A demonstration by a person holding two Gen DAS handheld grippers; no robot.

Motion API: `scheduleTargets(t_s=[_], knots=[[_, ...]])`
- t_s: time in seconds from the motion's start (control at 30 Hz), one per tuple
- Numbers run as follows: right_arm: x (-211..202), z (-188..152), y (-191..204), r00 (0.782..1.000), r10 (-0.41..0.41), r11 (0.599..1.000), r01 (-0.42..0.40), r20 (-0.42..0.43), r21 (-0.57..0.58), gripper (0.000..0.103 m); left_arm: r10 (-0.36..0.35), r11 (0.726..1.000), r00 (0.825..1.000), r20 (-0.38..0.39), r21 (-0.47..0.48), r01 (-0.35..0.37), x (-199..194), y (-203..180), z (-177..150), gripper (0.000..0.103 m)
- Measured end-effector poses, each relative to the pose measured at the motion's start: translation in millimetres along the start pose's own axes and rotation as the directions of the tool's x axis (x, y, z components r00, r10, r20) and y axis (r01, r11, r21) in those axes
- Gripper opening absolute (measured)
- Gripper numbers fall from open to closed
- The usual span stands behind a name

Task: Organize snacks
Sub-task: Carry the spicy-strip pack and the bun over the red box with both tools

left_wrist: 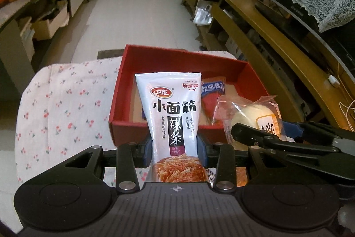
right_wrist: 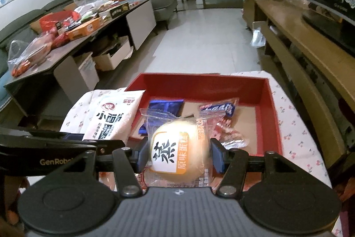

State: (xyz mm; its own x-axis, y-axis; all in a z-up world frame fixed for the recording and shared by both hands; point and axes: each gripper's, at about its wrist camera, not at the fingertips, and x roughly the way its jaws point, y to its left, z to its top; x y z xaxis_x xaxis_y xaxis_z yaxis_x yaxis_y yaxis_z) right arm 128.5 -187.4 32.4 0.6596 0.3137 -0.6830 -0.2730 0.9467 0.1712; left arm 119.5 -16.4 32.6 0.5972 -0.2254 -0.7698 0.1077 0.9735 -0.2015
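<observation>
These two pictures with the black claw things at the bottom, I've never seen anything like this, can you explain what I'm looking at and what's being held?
There is no robot here. A person carries a two-finger gripper in each hand, and each gripper has a wide-angle camera looking forward along its fingers, so each picture is one gripper's own view.

In the left view, the left gripper is shut on a white spicy-strip packet. In the right view, the right gripper is shut on a wrapped steamed cake. Each gripper also shows at the edge of the other's picture.

Ahead of both is a red box resting on a floral cloth. Inside lie a blue packet and a red-and-blue packet. Behind is a living room with a cluttered low table.
</observation>
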Motion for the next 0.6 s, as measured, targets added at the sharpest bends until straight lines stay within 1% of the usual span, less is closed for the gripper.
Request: scheduleTargets(t_s=[0.3, 0.6], knots=[[9, 19, -12, 0.998, -0.049, 0.999, 0.049, 0.040, 0.015, 0.078, 0.013, 1.000, 1.000, 0.025, 0.022, -0.014, 14, -10, 23, 0.046], [31, 37, -18, 0.995, -0.088, 0.996, 0.088, 0.055, -0.006, 0.078, 0.038, 0.999, 0.999, 0.023, 0.017, -0.039, 36, -10, 41, 0.045]])
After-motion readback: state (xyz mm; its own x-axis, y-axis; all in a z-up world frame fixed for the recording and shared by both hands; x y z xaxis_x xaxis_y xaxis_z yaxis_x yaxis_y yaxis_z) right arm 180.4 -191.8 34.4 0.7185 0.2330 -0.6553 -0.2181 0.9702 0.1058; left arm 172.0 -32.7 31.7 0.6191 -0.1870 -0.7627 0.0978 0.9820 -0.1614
